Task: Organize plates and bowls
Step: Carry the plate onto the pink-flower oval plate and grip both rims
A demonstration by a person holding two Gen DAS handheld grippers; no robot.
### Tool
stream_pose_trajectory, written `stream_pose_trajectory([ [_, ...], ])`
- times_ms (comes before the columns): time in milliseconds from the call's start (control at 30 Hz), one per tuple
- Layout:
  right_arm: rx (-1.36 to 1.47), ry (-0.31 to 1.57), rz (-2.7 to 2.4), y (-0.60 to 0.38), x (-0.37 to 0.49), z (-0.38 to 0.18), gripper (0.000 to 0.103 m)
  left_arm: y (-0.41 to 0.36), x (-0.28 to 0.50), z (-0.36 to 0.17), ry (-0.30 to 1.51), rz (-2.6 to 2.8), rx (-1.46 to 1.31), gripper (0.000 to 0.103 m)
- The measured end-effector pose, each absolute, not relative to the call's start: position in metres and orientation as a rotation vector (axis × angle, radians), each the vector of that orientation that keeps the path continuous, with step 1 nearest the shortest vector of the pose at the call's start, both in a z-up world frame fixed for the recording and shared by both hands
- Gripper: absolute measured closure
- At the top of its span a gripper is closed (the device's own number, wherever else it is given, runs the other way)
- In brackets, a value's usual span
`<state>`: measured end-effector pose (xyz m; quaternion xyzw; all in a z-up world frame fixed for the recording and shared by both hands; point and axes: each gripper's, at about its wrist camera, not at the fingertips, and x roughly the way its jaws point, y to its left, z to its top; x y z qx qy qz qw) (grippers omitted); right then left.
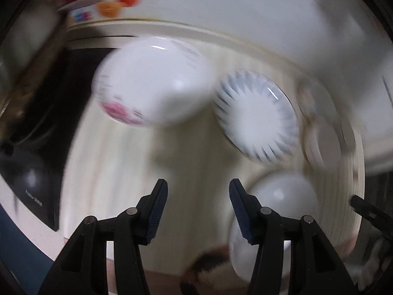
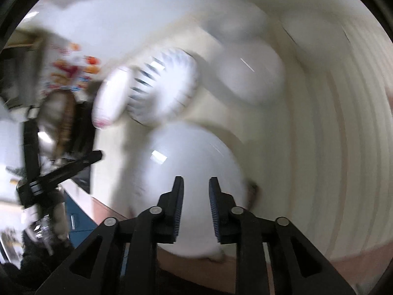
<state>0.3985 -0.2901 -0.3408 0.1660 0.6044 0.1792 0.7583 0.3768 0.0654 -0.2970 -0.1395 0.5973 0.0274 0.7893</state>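
Both views were badly smeared by motion. Your left tool [image 1: 198,184] hung spread above the pale cream bench [image 1: 118,172], with nothing between its ribbed dark-blue pads [image 1: 157,211].

The landmark was the white bowl with a ring of blue-grey radiating stripes [image 1: 256,120], which rested on the bench. Just beside it, toward the dark bench edge, sat a round white bowl with pink markings near its rim [image 1: 149,81]; whether the two touched was lost in blur. A plain white bowl [image 1: 277,191] lay below the striped one, behind the left tool's right finger. A blurred whitish dish [image 1: 321,142] sat on the striped bowl's other side.

Your right tool [image 2: 196,184] stood parted, its pads empty, over the plain white bowl [image 2: 191,157]. The striped bowl [image 2: 167,86] lay beyond it, and the pink-marked bowl [image 2: 110,98] just beside that.
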Motion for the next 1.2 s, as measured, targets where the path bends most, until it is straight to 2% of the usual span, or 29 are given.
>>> stream_pose_trajectory([
  [67, 0.351, 1.26, 0.492, -0.262, 0.427, -0.316, 0.062, 0.092, 0.392, -0.305, 1.281, 0.126, -0.369, 0.053],
  [200, 0.239, 1.187, 0.62, -0.189, 0.506, -0.31, 0.062, 0.134, 0.412, -0.329, 1.284, 0.236, -0.487, 0.053],
  [400, 0.155, 1.274, 0.692, -0.087, 0.625, -0.38, 0.062, 0.164, 0.44, -0.365, 1.318, 0.342, -0.512, 0.053],
  [633, 0.065, 1.358, 0.713, -0.02, 0.691, -0.439, 0.063, 0.182, 0.463, -0.397, 1.359, 0.366, -0.538, 0.053],
  [733, 0.042, 1.374, 0.709, -0.007, 0.705, -0.453, 0.071, 0.188, 0.469, -0.398, 1.326, 0.363, -0.546, 0.056],
  [767, 0.034, 1.379, 0.713, -0.002, 0.709, -0.459, 0.078, 0.189, 0.471, -0.398, 1.321, 0.358, -0.546, 0.065],
  [833, 0.048, 1.378, 0.751, 0.004, 0.714, -0.465, 0.087, 0.191, 0.473, -0.398, 1.315, 0.369, -0.539, 0.066],
  [1200, 0.037, 1.296, 0.76, -0.02, 0.694, -0.44, 0.089, 0.17, 0.461, -0.361, 1.257, 0.311, -0.471, 0.067],
])
